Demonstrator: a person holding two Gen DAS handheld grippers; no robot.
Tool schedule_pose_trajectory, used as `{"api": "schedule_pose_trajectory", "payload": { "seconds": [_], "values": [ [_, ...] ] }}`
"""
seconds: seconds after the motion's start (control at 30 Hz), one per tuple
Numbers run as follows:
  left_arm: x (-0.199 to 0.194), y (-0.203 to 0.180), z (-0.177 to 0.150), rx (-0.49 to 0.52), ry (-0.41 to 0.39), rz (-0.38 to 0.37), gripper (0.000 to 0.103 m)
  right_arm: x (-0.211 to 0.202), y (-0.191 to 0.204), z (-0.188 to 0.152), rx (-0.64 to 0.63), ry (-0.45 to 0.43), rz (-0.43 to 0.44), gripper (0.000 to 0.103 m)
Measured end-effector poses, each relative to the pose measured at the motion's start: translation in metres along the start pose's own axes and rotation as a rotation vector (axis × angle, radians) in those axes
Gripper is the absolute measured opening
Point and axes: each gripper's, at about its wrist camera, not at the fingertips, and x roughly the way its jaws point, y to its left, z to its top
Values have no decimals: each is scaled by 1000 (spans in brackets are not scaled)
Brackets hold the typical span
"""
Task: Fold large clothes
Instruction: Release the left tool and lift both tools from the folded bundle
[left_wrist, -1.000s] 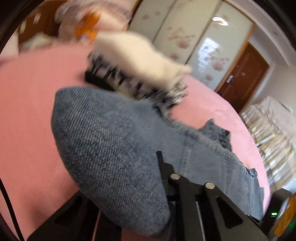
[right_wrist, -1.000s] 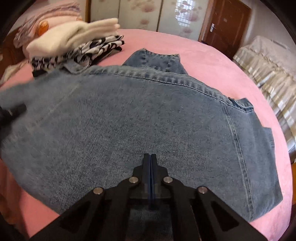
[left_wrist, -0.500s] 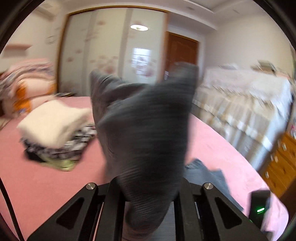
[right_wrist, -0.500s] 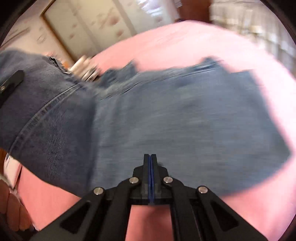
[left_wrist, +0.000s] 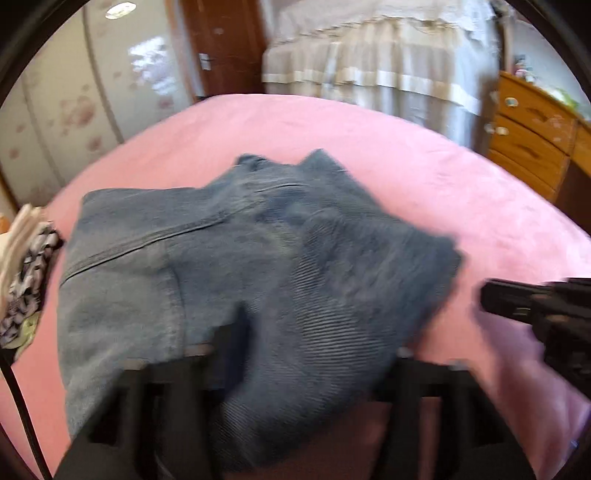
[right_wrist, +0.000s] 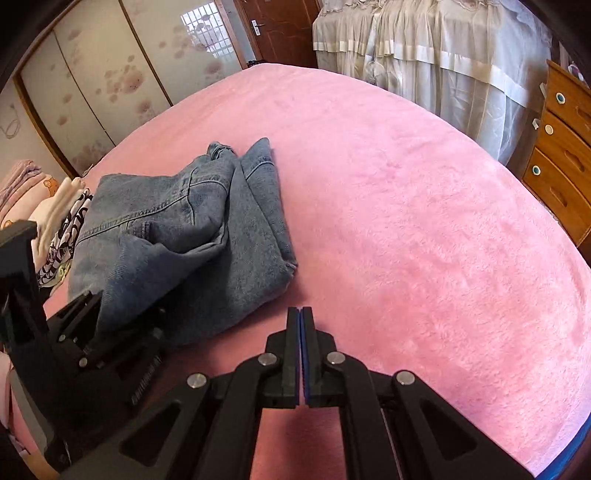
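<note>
A blue denim garment (right_wrist: 192, 236) lies folded into a thick bundle on the pink blanket (right_wrist: 406, 221). My left gripper (left_wrist: 314, 343) is at the bundle's near edge. Its jaws are opening and stand wide apart, with a loose fold of denim (left_wrist: 325, 314) lying between them. In the right wrist view the left gripper (right_wrist: 92, 325) shows at the lower left with denim draped over its fingers. My right gripper (right_wrist: 301, 313) is shut with nothing in it, just right of the bundle over bare blanket. It also appears as a black shape, the right gripper (left_wrist: 535, 306), at the edge of the left wrist view.
A stack of folded clothes (right_wrist: 62, 225) sits left of the denim, near the bed's far-left side. Wooden drawers (right_wrist: 565, 155) stand beyond the bed's right edge. Pale curtains (right_wrist: 424, 55), a brown door (right_wrist: 280, 29) and sliding wardrobe doors (right_wrist: 110, 85) line the far side.
My left gripper carried a raised denim fold across and down onto the garment, rolling as it went, and its jaws parted. My right gripper stayed shut and moved right, off the denim.
</note>
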Motion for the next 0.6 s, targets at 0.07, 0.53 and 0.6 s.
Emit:
{"api": "schedule_pose_trajectory", "payload": {
  "seconds": [0.07, 0.53, 0.6],
  "values": [
    [-20, 2, 2, -2, -38, -36, 83, 1, 3, 3, -9, 3, 15, 2],
    [-123, 96, -29, -299, -105, 122, 97, -27, 20, 45, -4, -1, 245, 44],
    [-111, 120, -38, -363, -58, 157, 97, -17, 23, 52, 19, 63, 298, 45]
  ]
}}
